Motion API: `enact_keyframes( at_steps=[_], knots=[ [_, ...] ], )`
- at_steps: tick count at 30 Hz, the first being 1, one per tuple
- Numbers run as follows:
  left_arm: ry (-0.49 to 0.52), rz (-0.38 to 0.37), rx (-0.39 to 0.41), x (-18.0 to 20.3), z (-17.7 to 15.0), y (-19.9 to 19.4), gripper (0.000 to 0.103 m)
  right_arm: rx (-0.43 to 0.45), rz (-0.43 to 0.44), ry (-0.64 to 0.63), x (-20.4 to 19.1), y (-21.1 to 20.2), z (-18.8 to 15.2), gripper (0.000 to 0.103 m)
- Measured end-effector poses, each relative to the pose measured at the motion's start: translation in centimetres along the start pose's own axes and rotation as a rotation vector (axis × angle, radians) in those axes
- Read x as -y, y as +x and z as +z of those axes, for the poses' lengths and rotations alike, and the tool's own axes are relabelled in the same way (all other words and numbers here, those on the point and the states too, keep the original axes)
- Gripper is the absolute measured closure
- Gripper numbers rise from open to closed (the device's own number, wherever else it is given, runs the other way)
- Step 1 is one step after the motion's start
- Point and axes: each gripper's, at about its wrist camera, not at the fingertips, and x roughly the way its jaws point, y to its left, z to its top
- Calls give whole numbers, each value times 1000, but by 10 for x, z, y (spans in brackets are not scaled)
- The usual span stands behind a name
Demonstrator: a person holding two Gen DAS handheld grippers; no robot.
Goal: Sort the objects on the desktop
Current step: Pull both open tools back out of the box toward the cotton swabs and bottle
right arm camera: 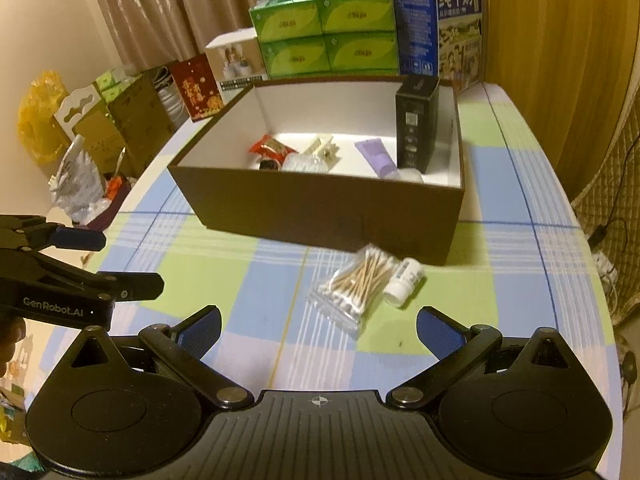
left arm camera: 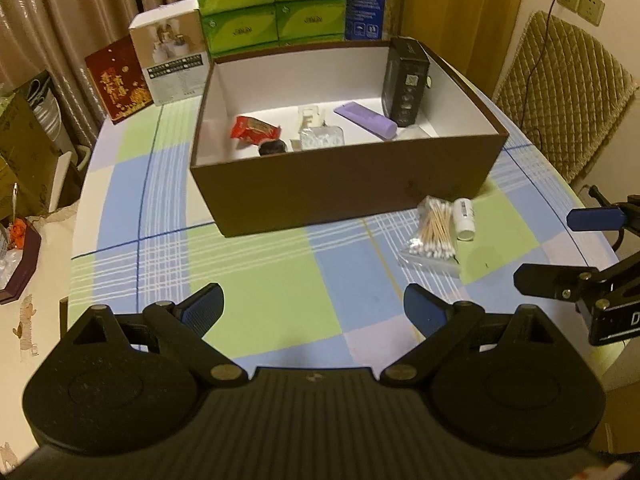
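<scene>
Both tools (left arm camera: 314, 308) (right arm camera: 318, 330) gape empty above tablecloth (left arm camera: 260, 300).

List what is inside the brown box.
Inside the brown box: a red packet, a clear container, a purple tube, an upright black carton and a small dark object. The front wall hides the nearest floor.

Green tissue packs (left arm camera: 272, 4), blue milk carton (right arm camera: 438, 24), quilted chair (left arm camera: 560, 92).
</scene>
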Motion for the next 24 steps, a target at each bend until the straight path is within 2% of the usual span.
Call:
enact_keyframes(
  at_steps=[7,11,24],
  knots=[
    [28,-29,-27,12,-3,15,8,-45,-20,29,11,5,-14,2],
    [57,-58,-39,23,-4,25,9,-63,-67,62,23,8,-21,2],
    [168,-156,-30,62,5,66,11,-55,-171,254,74,21,-36,2]
  ],
)
